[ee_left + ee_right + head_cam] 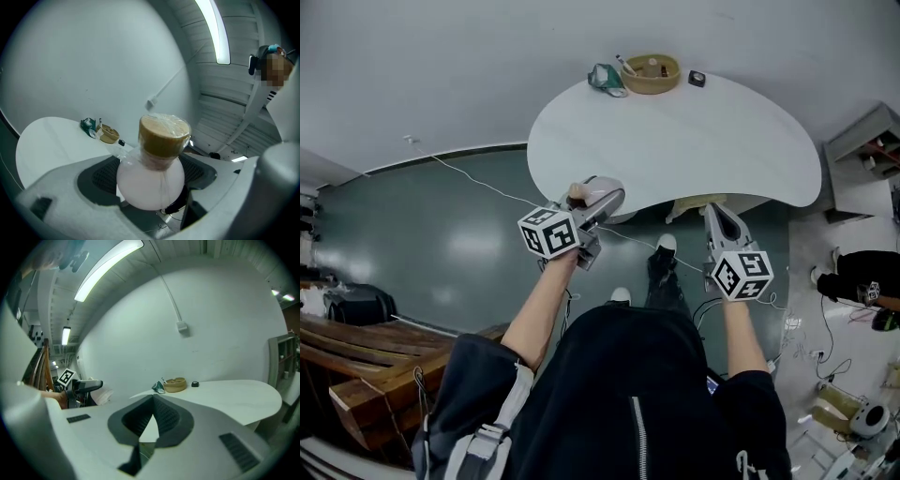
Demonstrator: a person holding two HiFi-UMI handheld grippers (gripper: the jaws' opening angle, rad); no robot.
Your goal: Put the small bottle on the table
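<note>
item: small bottle [150, 183], round pale body, short neck, broad cork stopper [164, 135] wrapped in clear film [123, 151]. location: not on the table; carried aloft in the left gripper [602, 195], at the near edge of the white table [694, 141]. hold: the left tongs are parted just the width of the bulb, one ribbed pad on each side of the body, neck and cork standing clear beyond the pads; the grip sits on the widest part, presumably so the round glass cannot slip through, and it leaves the base free for setting down. whether the bottle is upright cannot be judged from the gripper view alone. item: right gripper [152, 401], tongs drawn together so the tips meet, only a thin wedge of gap lower down between the pads, nothing held; it hangs beside the person at the table's near rim, apparently kept out of the way as a spare. item: table surface, broad and bare across its middle. far edge holds a woven basket [652, 73], a teal item [607, 79] just beside it and a small black object [697, 79], all well apart from the near side. item: dark green floor [459, 234] below the left arm. status, as a judgement: transport stage, placement not yet done; the bare near half of the top looks the natural landing place.
</note>
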